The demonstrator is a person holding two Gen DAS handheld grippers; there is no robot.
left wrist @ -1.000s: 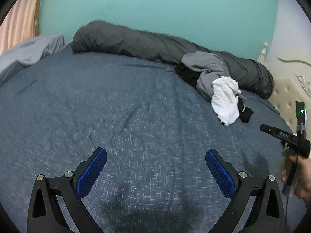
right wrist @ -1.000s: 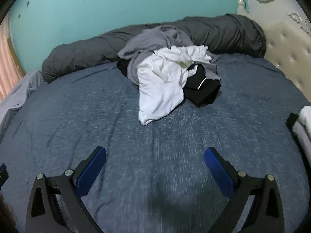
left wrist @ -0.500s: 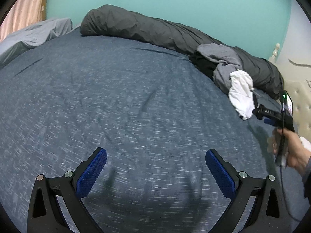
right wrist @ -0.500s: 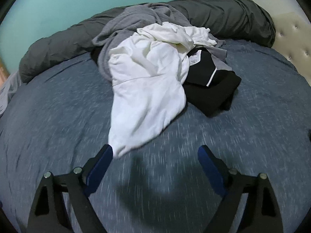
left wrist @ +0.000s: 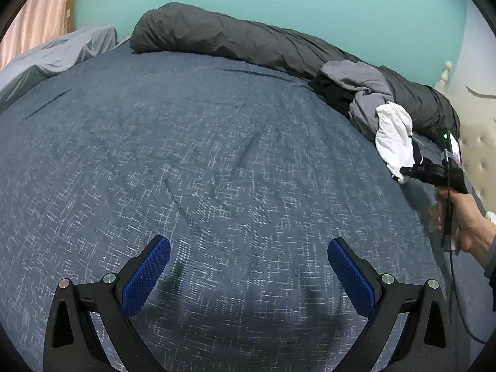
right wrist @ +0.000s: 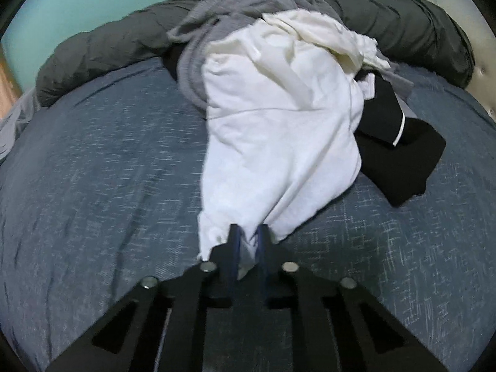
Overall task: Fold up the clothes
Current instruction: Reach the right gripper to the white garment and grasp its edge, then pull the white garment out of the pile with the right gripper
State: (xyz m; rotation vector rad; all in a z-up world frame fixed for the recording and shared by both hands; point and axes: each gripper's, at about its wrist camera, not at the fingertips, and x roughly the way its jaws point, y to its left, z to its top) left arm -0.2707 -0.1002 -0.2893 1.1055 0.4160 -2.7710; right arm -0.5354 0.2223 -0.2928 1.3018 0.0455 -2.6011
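A pile of clothes lies at the far side of the bed: a white shirt (right wrist: 279, 130) on top, a grey garment (right wrist: 217, 21) behind it and a black garment (right wrist: 400, 161) to its right. My right gripper (right wrist: 248, 235) is shut on the near hem of the white shirt. In the left wrist view the pile shows at the right, with the white shirt (left wrist: 393, 136) and my right gripper (left wrist: 406, 170) at it. My left gripper (left wrist: 248, 266) is open and empty above the blue bedspread (left wrist: 201, 155).
A rolled dark grey duvet (left wrist: 248, 43) runs along the far edge under the teal wall. A light grey sheet (left wrist: 59, 52) lies at the far left. A cream padded headboard (left wrist: 480, 148) stands at the right.
My right gripper moved forward to the white shirt and shut on its hem. My left gripper stayed open and drifted slightly over the bedspread.
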